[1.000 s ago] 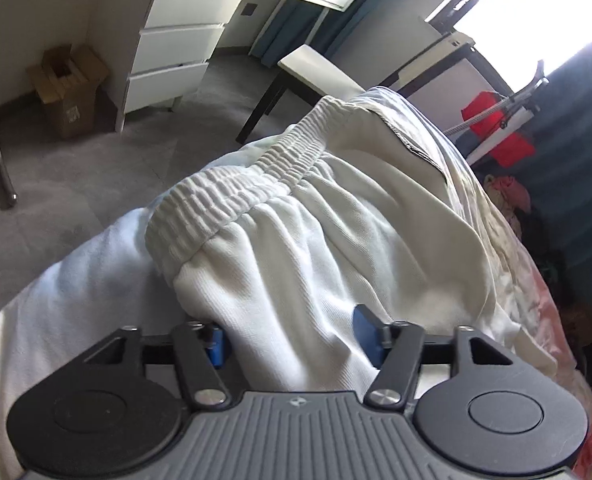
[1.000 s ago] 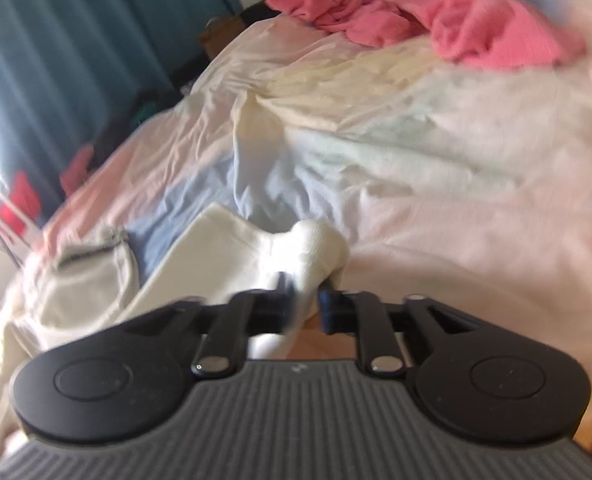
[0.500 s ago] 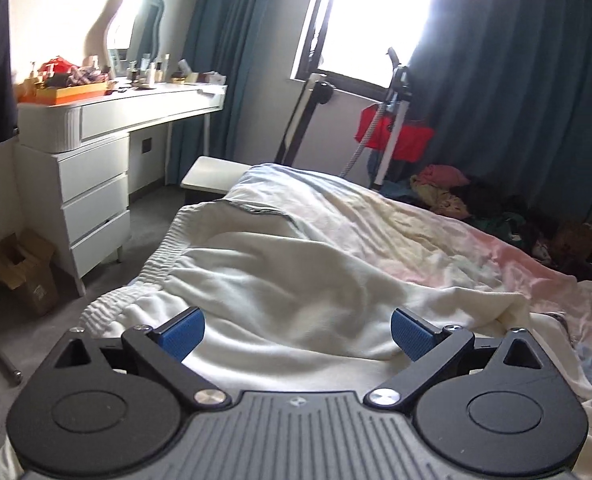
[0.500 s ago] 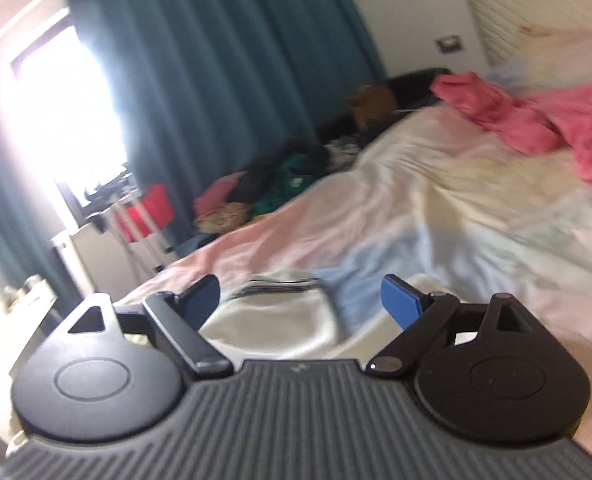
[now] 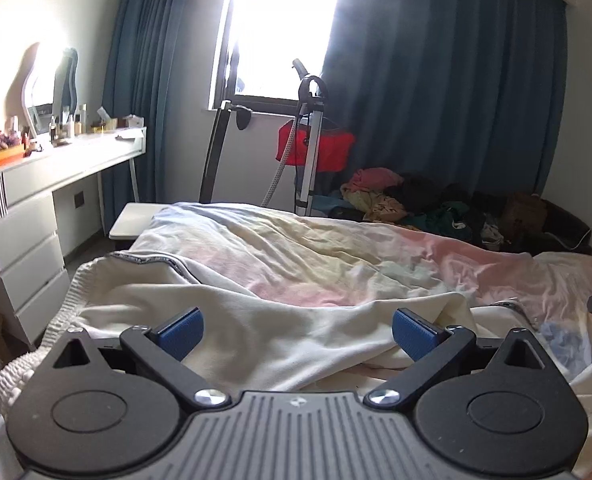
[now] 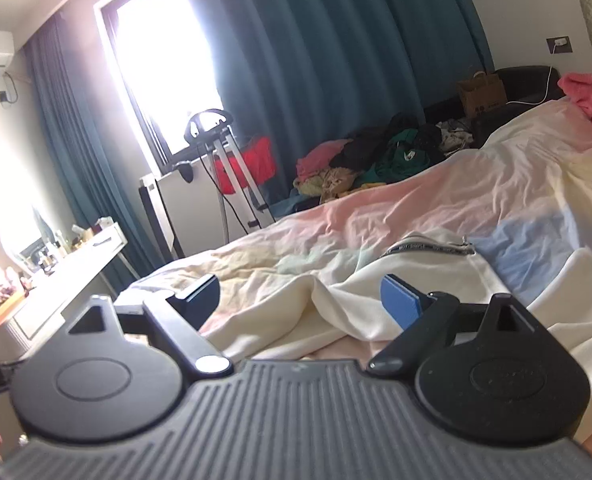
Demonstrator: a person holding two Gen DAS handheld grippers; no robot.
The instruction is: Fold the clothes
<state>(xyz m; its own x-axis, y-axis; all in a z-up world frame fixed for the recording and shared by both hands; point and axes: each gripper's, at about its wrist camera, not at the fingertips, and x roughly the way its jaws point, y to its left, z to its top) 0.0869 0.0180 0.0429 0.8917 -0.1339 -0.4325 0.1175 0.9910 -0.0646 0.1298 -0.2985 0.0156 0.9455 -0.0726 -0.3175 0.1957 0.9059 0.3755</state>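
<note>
- Left gripper (image 5: 296, 330) – jaws standing wide apart after just opening, nothing lying between the blue pads (image 5: 180, 330), which are hovering clear above the cloth
- Right gripper (image 6: 301, 300) – jaws likewise spread wide after just opening, holding nothing; its blue pad (image 6: 400, 306) is hanging over the garment without touching it
- Cream garment (image 5: 256, 332) – lying loose and rumpled on the bed (image 5: 335, 256), directly below and ahead of both grippers; its ribbed waistband (image 5: 66, 312) is trailing along the near left edge of the bed in the left wrist view
- In the right wrist view the garment (image 6: 415, 276) is showing a dark printed band (image 6: 427, 249) at its far edge, lying flat on the pastel sheet
- Pink cloth (image 6: 587, 100) – sitting bunched at the far end of the bed, well apart from the garment
- Clothes pile (image 5: 407, 204) – resting beyond the bed, below the teal curtain (image 5: 435, 100)
- White dresser (image 5: 28, 216) – standing to the left of the bed, its top carrying bottles and a mirror
- Bright window (image 5: 284, 28) – glaring between the curtains
</note>
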